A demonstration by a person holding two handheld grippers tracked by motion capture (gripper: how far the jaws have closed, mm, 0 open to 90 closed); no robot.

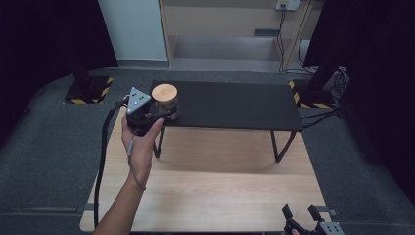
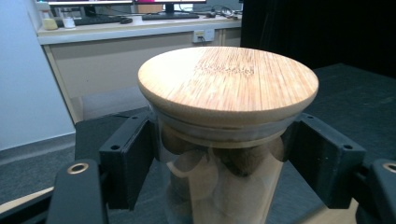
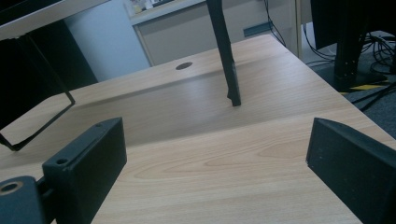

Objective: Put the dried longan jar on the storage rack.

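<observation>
I see the wooden desk [image 1: 220, 191] carrying a black raised shelf [image 1: 235, 105], and at the shelf's near-left corner stands the glass jar [image 2: 219, 182], wooden lid [image 2: 228, 84] on top. My left gripper [image 1: 164, 116] has its jaws closed around the jar just below the lid. My right gripper [image 3: 217, 172] hangs over the desk's near-right corner, jaws wide apart, holding nothing.

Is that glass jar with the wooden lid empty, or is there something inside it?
Not empty. Through the jar glass, round brown pieces show, piled up to just under the wooden lid. What they are, I cannot tell.
</observation>
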